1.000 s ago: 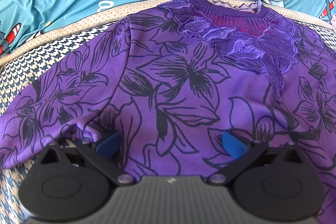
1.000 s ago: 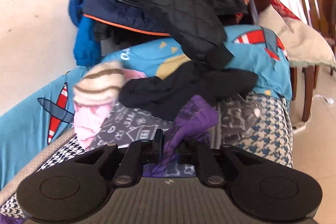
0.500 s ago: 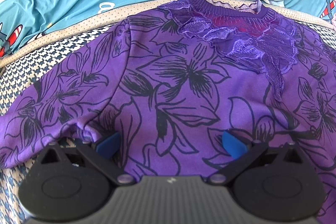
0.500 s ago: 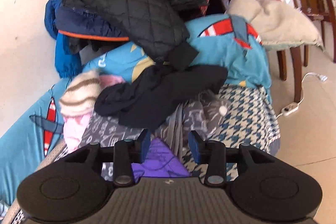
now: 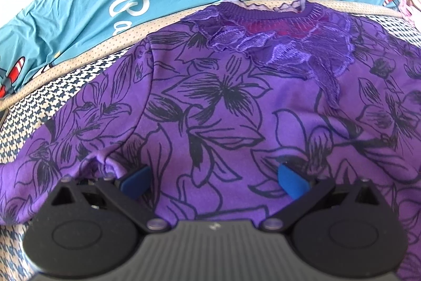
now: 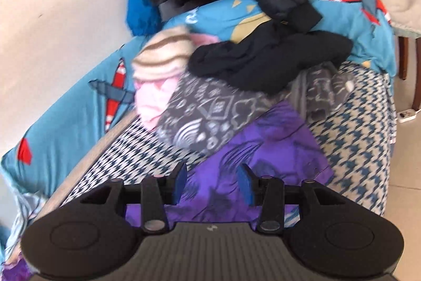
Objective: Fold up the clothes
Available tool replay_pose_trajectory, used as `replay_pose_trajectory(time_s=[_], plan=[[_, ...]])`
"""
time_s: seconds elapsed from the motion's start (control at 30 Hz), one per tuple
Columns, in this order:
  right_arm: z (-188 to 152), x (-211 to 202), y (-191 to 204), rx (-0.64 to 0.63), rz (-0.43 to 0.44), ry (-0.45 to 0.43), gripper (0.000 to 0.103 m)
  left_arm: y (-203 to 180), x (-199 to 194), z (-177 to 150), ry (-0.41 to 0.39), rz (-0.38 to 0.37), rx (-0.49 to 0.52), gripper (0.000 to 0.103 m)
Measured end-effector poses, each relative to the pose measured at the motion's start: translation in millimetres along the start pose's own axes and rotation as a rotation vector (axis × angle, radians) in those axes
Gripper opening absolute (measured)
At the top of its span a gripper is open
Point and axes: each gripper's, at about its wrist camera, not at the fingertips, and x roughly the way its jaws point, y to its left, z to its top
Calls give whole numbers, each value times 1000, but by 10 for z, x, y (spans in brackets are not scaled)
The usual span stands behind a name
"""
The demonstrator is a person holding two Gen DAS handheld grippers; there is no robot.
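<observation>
Left gripper: jaws wide apart, low centre of frame, over the purple floral top spread flat mid-frame on the houndstooth cover.
Right gripper: jaws apart, sleeve below.
Step, judged: laying out; the next move calls for pinching a sleeve edge.
Upper frame: clothes pile.

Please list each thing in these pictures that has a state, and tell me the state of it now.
purple floral top: spread flat, front up, not yet folded
left gripper: open wide, over the top's lower part, holding nothing
right gripper: open, above a purple sleeve, holding nothing
pile of clothes: heaped, unfolded
</observation>
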Motion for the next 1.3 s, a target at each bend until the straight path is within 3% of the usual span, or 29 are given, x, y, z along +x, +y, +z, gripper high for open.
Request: replay_pose_trajectory(time_s=[0.43,0.63,0.87,1.07,1.3], plan=[[-324,-276,241,16,158,177,55,-12,-390,-483,10,-10,-83,103],[-511,-529,351,-90,201,195,55,11,-525,-664,10,-6,-110,103],[-826,-795,429,-215,280,280,61,2,-705,-866,-5,6,-94,103],[-1131,-963,375,-292,287,345,62,95,-792,-976,6,-6,-150,103],[-1411,-1070,274,-348,224,387,63,163,-896,-1121,23,-11,-176,103]])
